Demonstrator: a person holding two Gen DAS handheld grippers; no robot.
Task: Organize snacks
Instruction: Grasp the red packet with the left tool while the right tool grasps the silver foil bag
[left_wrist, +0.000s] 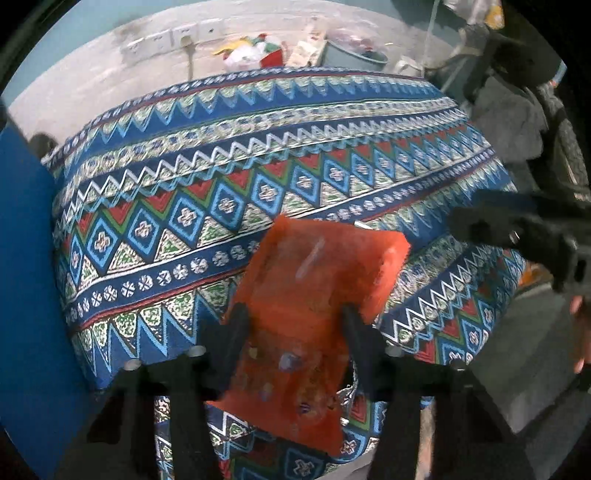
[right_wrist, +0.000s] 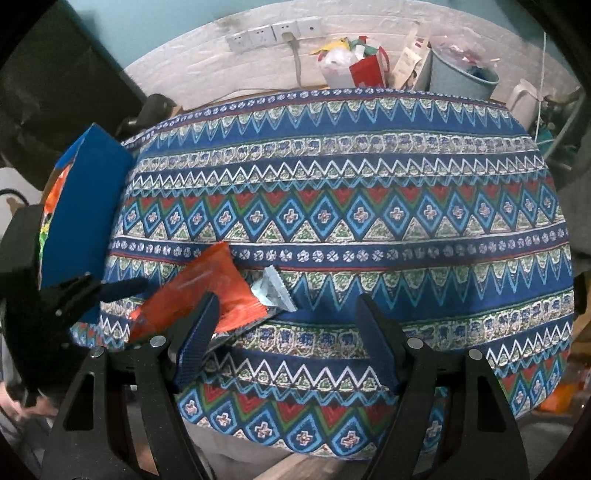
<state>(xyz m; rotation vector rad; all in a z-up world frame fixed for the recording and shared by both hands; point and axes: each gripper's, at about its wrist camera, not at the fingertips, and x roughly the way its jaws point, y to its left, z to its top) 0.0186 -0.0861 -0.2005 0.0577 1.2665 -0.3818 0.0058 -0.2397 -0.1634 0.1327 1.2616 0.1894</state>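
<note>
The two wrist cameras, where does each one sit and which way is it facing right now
Left wrist: on the left gripper, facing across the patterned tablecloth to the wall; its fingers clamp an orange snack packet; a fingertip shows at right.
Right wrist: on the right gripper, open, empty, looking over the same cloth at the wall sockets.
Shared: packet, blue box, each other's gripper.
</note>
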